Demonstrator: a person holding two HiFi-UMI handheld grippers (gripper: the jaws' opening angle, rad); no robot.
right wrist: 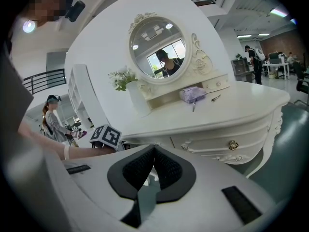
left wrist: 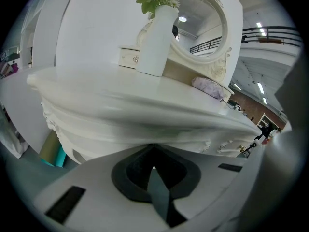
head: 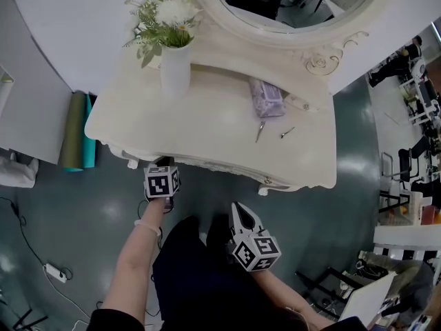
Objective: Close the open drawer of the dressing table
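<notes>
Left gripper (left wrist: 153, 148) fingers are pressed together on nothing, tips just at the drawer (left wrist: 113, 128) front under the counter (head: 207, 129) edge, left side. Right gripper (right wrist: 154, 148), likewise closed and empty, hangs well short. The drawer looks stiff, light and free-sliding: push squarely mid-front, off the carved trim.

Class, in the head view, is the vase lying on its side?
No, the vase stands upright on the dressing table, with the flowers sticking up from it.
</notes>
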